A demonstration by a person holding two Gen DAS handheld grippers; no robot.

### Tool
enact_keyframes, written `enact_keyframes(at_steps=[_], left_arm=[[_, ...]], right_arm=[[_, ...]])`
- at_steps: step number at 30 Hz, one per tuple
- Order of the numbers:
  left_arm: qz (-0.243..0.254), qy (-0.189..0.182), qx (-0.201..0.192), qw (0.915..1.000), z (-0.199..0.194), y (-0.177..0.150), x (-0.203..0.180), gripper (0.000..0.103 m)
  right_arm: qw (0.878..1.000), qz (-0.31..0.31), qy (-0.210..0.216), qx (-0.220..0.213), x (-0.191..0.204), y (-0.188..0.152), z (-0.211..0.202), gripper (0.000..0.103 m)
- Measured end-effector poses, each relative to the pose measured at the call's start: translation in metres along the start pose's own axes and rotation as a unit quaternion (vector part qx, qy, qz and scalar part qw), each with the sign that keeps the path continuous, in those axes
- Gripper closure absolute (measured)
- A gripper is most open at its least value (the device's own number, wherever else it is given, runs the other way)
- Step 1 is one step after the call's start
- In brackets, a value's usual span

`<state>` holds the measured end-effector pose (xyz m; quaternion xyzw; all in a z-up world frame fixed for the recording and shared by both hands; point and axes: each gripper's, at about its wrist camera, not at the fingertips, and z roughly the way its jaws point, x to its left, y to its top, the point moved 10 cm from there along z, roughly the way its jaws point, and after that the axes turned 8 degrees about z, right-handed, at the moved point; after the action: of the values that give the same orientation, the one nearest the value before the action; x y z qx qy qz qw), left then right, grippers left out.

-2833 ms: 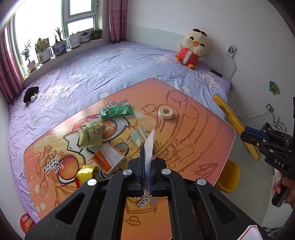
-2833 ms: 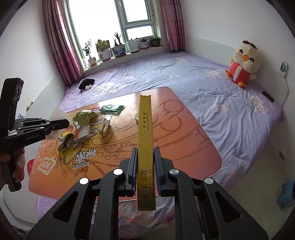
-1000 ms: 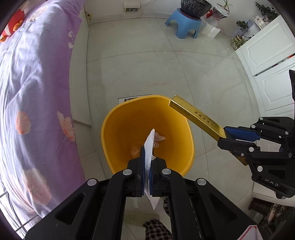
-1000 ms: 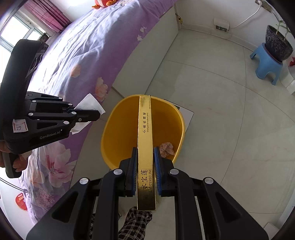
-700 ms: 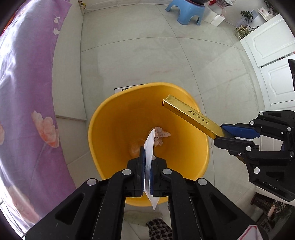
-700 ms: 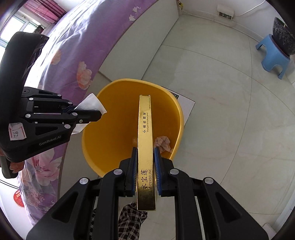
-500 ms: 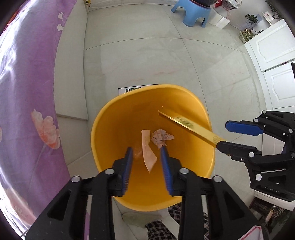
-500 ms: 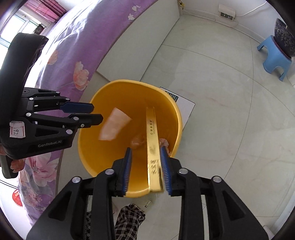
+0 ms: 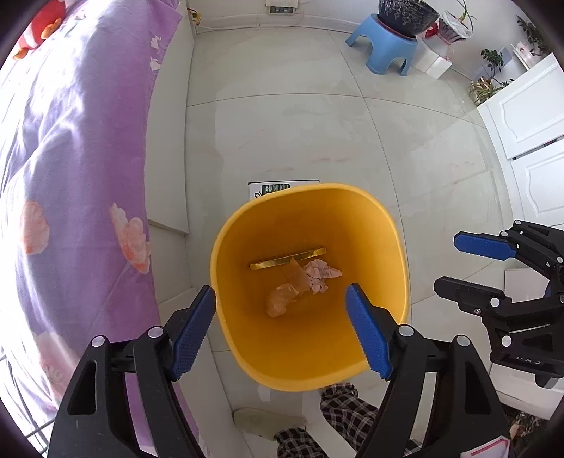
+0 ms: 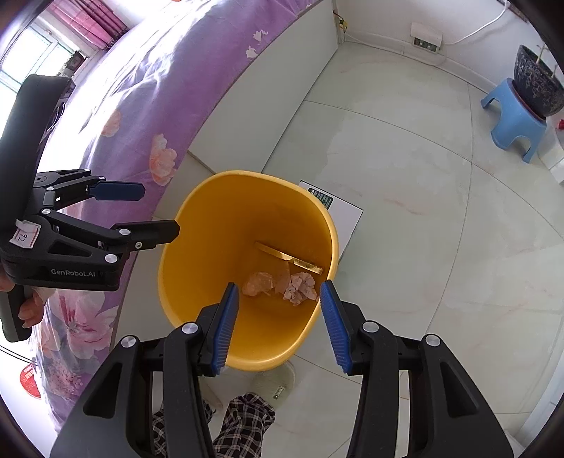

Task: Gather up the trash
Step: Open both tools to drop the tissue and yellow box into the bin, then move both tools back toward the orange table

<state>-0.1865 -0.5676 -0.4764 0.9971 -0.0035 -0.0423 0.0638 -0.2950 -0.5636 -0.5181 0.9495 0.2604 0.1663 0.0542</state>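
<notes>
Nearest the left wrist camera, the left gripper [image 9: 281,327] pointed down over the round yellow plastic bin [image 9: 398,243], its blue-padded fingers [image 9: 192,329] spread wide and opening further, with nothing between them but the view into the bin. In the right wrist view the right gripper [image 10: 278,317] hung over the same bin's near rim, its ribbed blue fingers [image 10: 333,322] apart and opening too, gripping nothing. A leg in black-and-white checked trousers [image 10: 243,422] and a pale slipper [image 9: 268,419] showed just below the bin on the floor.

The trash lay at the bottom of the bin: a long gold cardboard box [image 9: 287,259] lying flat across the base, a crumpled pale pink tissue [image 9: 322,274] just beside it, a flat translucent wrapper [image 9: 298,278] overlapping that tissue, and an orange-tinted crumpled wad [image 9: 280,299] next to them.

The bin stood on the pale tiled floor [image 9: 289,134] beside the bed with the purple floral cover [image 9: 77,148]. A flat white box with a dark green label [image 10: 340,208] lay partly under the bin's far side. Farther off stood a blue plastic stool [image 9: 382,47] carrying a dark patterned plant pot [image 9: 407,14], near a white panelled cabinet [image 9: 525,116].
</notes>
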Motion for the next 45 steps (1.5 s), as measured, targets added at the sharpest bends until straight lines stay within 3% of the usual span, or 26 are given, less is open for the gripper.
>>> enact_keyframes(at_steps=[5,11,17,27,34,39,42,45], left_arm=[[-0.019,0.005,-0.029,0.9994,-0.036,0.000,0.003,0.018],[-0.052,0.021,-0.086,0.9947,-0.099,-0.012,0.009,0.011],[-0.080,0.066,-0.149,0.9835,-0.165,-0.033,0.019,0.005],[-0.151,0.077,-0.189,0.9673,-0.243,-0.090,0.041,0.005],[-0.223,0.104,-0.220,0.9438,-0.290,-0.144,0.065,0.005],[-0.285,0.146,-0.257,0.9116,-0.329,-0.193,0.088,0.005],[-0.312,0.178,-0.261,0.8957,-0.344,-0.226,0.099,0.005],[-0.339,0.210,-0.257,0.8804,-0.357,-0.265,0.111,0.005]], right_arm=[[1.000,0.001,0.000,-0.023,0.012,0.004,-0.035,0.052],[0.997,-0.009,-0.004,-0.076,0.036,0.010,-0.095,0.028],[0.993,-0.034,-0.005,-0.109,0.070,0.011,-0.149,0.018],[0.986,-0.091,0.009,-0.139,0.137,-0.002,-0.219,0.015],[0.977,-0.138,0.026,-0.159,0.189,-0.020,-0.252,0.015],[0.962,-0.192,0.019,-0.194,0.238,-0.030,-0.274,0.011],[0.947,-0.226,0.022,-0.225,0.273,-0.033,-0.290,0.004],[0.931,-0.252,0.021,-0.263,0.307,-0.032,-0.302,0.004]])
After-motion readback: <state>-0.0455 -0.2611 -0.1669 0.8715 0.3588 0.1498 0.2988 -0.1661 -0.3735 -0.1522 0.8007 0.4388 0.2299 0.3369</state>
